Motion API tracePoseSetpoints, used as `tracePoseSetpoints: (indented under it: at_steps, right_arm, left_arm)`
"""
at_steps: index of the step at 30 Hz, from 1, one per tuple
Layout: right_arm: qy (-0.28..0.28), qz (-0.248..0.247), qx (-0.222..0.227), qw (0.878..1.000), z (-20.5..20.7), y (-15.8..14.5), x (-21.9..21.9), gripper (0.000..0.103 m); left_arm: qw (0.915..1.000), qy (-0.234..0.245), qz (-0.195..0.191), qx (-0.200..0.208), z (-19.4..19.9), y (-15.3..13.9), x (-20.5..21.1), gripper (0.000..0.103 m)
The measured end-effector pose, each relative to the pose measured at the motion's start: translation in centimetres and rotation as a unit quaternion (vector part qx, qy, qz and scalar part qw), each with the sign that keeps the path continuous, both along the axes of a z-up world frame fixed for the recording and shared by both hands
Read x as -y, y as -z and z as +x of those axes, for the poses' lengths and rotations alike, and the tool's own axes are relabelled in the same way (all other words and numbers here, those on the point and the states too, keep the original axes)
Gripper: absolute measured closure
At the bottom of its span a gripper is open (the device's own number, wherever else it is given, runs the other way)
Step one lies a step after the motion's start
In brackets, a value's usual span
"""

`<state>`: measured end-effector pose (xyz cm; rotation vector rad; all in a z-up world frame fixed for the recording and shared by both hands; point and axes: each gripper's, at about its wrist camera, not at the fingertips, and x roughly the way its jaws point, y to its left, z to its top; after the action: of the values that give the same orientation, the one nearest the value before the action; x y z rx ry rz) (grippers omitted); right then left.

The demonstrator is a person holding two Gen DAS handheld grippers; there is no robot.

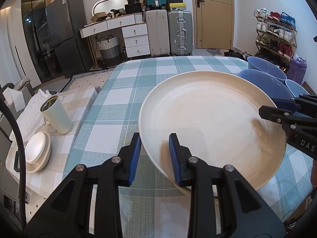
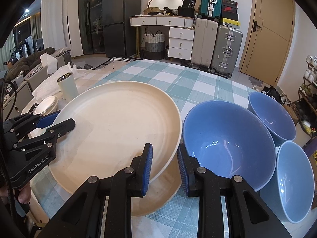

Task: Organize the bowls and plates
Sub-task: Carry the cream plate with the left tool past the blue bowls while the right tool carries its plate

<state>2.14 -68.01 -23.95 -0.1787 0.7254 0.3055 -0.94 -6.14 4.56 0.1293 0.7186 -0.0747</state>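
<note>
Far left of the left tool (image 1: 155, 156), on a lower side surface (image 1: 65, 144): one stack of small white dishes (image 1: 37, 151), count unclear, and one pale cup (image 1: 56, 116); probably the stacking spot.

Left tool: jaws apart, straddling the near rim of the cream plate (image 1: 208, 123), one finger under, one over. Not yet pinched.

Plate looks tilted, seemingly over a second cream plate (image 2: 158, 194); two plates at most.

Right tool (image 2: 164, 167): jaws apart, astride the plate's opposite rim, likely to steady a two-sided lift.

Just right of it, three blue bowls (image 2: 227, 146) clustered on the checked surface (image 2: 198, 83), the largest touching the plate.
</note>
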Motion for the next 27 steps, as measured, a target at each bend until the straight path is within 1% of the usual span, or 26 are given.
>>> tracePoseSetpoints:
  at_steps: [15, 21, 27]
  right_arm:
    - [0.002, -0.012, 0.001, 1.0, -1.3, 1.5, -0.2, 0.077]
    - [0.005, -0.006, -0.004, 1.0, -1.5, 2.3, -0.1, 0.077]
    - [0.008, -0.008, -0.006, 1.0, -1.6, 2.8, 0.1, 0.077]
  left_arm:
    - [0.9999, 0.002, 0.011, 0.003, -0.6, 1.2, 0.1, 0.078]
    - [0.9999, 0.003, 0.009, -0.011, -0.4, 2.4, 0.2, 0.078]
    - [0.9998, 0.005, 0.007, -0.016, 0.0, 3.3, 0.4, 0.078]
